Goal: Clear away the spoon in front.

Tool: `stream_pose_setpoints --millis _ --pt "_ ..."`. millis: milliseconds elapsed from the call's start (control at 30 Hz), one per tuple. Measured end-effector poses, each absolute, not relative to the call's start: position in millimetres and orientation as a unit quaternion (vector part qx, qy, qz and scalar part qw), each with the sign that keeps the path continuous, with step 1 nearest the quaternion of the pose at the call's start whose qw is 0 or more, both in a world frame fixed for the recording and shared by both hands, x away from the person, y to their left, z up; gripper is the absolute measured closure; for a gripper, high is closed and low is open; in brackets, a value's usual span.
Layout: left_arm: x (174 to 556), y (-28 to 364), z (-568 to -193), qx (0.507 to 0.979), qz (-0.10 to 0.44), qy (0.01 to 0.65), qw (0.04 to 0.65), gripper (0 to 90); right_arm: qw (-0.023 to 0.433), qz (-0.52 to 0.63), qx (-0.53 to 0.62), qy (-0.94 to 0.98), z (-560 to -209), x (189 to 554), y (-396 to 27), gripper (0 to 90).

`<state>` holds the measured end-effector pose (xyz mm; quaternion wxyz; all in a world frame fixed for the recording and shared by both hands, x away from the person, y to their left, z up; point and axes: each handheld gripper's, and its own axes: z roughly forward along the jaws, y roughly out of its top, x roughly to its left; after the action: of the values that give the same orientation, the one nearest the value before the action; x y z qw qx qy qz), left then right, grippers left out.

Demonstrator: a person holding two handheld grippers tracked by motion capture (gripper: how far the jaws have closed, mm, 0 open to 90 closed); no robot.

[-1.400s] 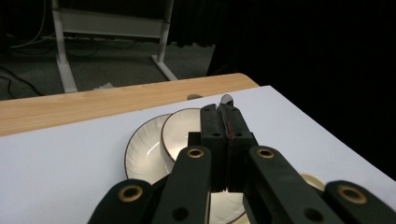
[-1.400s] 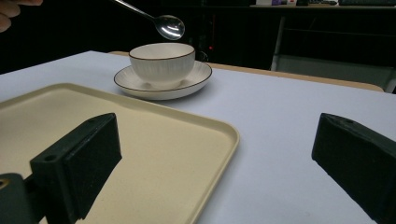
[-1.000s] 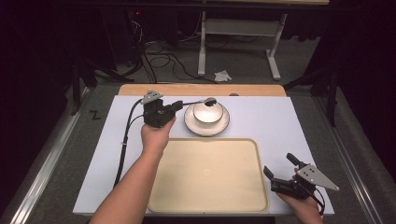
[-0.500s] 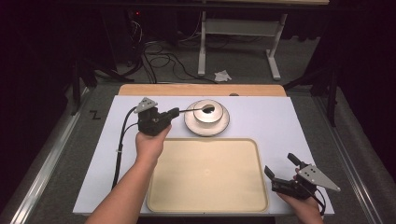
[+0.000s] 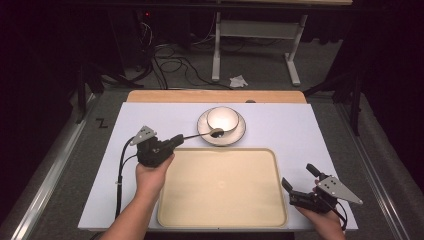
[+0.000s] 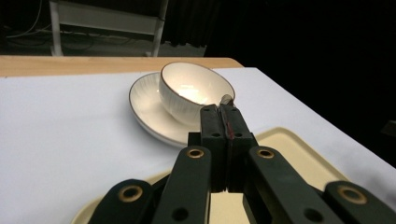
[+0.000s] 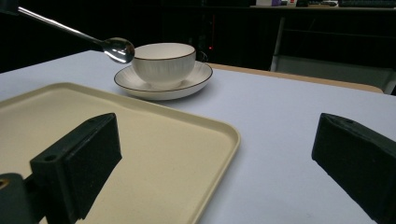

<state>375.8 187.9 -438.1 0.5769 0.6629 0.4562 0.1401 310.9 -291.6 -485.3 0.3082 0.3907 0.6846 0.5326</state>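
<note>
High view: left tongs (image 5: 176,140) were clenched on the handle end of a metal spoon (image 5: 202,134), which reached out level toward the cup (image 5: 223,119) on its saucer (image 5: 235,137). The spoon's bowl hung at the near-left edge of the saucer, beside the cup and not inside it; whether it touched the rim could not be told. Left gripper view showed the pads pressed flat together, with a thin sliver of the spoon (image 6: 226,99) emerging past them toward the cup (image 6: 194,93). Right gripper view showed the spoon (image 7: 116,49) clear of the bench, its polished bowl just left of the cup (image 7: 163,58).

Right tongs (image 5: 299,182) lay released, jaws wide with nothing between them, at the near right of the white bench (image 5: 290,125), beside the cream tray (image 5: 220,187), which was bare.

Handling judgement: spoon is light, rigid and slick; gripped at the far end of a thin handle, it could pivot or slide between the pads, so a hold nearer mid-handle would be steadier. Cup and saucer look ceramic, hence fragile and smooth, and the cup sits loose on the saucer. Take the cup by its rim wall, or lift the saucer by its edge and keep it level.
</note>
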Motion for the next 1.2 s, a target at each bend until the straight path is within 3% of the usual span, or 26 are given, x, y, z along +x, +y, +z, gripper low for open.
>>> stream_pose_setpoints --millis 800,1200 --pt "297.8 220.9 -477.9 0.645 0.086 0.452 0.611 89.8 0.307 0.53 0.386 0.69 -487.3 310.3 -290.2 2.0" --pt "300.6 218.2 -496.6 0.634 0.022 0.46 0.622 89.8 0.304 0.523 0.388 0.696 -489.5 311.0 -287.7 2.0"
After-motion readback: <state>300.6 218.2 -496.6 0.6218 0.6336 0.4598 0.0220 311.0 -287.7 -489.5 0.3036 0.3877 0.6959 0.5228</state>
